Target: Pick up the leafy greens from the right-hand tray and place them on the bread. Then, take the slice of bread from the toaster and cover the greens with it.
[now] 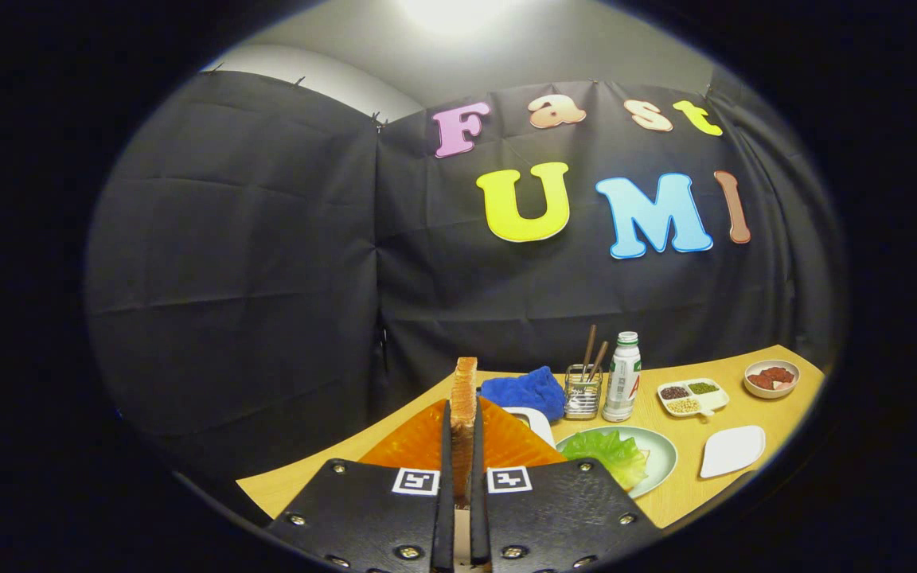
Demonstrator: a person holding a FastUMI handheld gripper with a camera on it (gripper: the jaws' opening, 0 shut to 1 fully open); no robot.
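Note:
My gripper (463,414) is shut on a slice of toasted bread (464,398), held upright and edge-on between both fingers, lifted above the wooden table (689,485). Beyond and to the right of the fingers a pale green round plate (661,454) carries the leafy greens (606,455); any bread beneath the leaves is hidden. An orange object (419,444) lies directly below the held slice, partly covered by the gripper body; I cannot tell what it is.
A blue cloth (526,390), a glass holder with chopsticks (583,390) and a white bottle (622,388) stand behind the plate. Farther right are a divided dish of beans (691,396), a small bowl with red food (771,378) and an empty white square dish (733,450).

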